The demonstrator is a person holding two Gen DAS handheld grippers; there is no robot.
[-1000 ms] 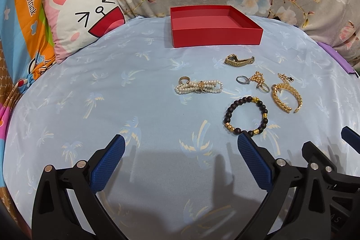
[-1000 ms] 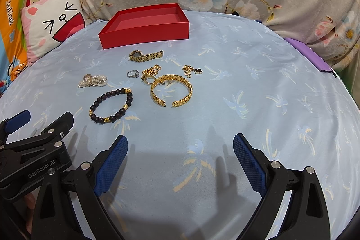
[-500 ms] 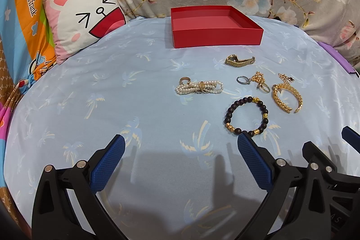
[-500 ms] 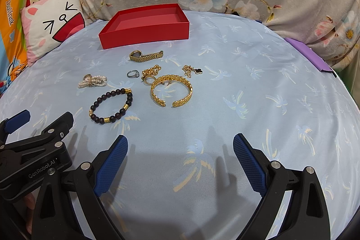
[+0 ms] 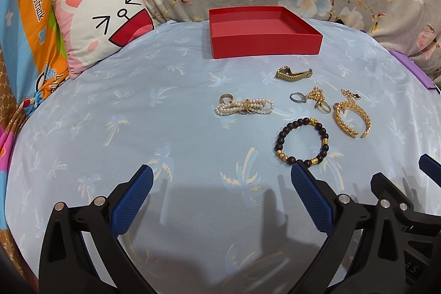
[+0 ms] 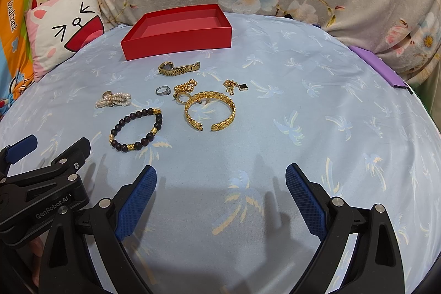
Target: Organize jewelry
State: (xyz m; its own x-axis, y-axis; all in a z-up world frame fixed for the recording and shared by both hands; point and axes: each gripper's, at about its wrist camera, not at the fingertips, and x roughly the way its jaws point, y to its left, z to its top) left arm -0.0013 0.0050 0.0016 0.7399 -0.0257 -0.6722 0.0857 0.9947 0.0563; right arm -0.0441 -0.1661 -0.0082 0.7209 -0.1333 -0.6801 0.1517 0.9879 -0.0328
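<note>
Both tongs (image 5: 222,183) (image 6: 221,181) gape over bare sheet (image 6: 303,90).

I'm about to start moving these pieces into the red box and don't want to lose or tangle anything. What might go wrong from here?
1. The gold chain lies bunched against a ring and the gold cuff; grabbing one may drag the others.
2. The silver ring is small and flat on soft cloth, so the open right gripper might pinch fabric instead.
3. The pearl strand is loosely looped and may trail out.
</note>
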